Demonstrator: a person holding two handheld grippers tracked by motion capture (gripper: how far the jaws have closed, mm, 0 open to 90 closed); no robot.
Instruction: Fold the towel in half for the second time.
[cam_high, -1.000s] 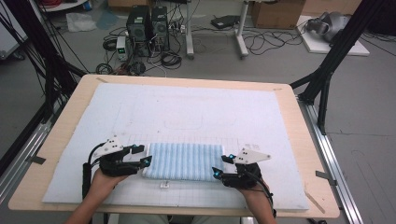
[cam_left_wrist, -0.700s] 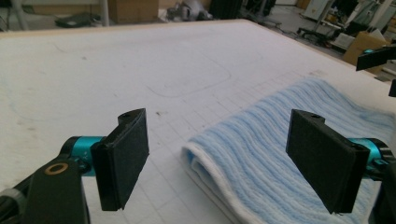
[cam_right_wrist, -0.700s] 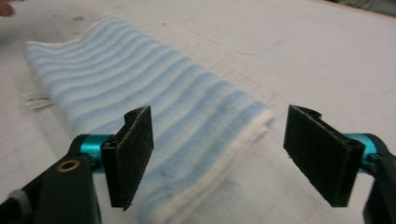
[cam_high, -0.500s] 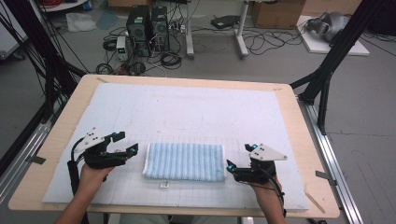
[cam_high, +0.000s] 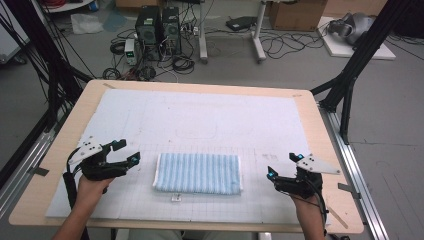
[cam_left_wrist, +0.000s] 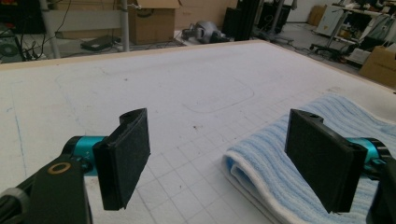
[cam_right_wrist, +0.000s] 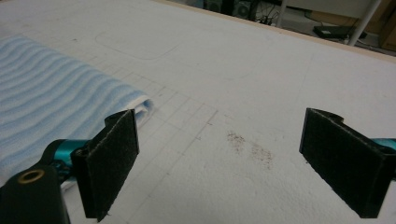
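Note:
A folded blue-and-white striped towel (cam_high: 197, 173) lies flat on the white gridded mat (cam_high: 210, 120), near the front middle. My left gripper (cam_high: 127, 152) hovers a little to the left of the towel's left end, open, its jaws having just opened, with nothing between them. In the left gripper view the pads (cam_left_wrist: 126, 158) stand wide apart and the towel's folded edge (cam_left_wrist: 261, 158) lies by the right pad. My right gripper (cam_high: 283, 165) is off the towel's right end, also just opened and empty. The right gripper view shows the towel (cam_right_wrist: 46, 88) at the left, behind the left pad (cam_right_wrist: 109, 163).
The mat covers a wooden table (cam_high: 75, 125). A small tag (cam_high: 176, 198) lies just in front of the towel. A faint outline is drawn on the mat (cam_high: 197, 131) beyond the towel. Black frame legs (cam_high: 350, 75), computers (cam_high: 160, 25) and cables stand on the floor behind.
Both grippers were at the towel's two ends a second ago. They have let go, opened and drawn outward, left gripper to the left, right gripper to the right. The towel stays in place.

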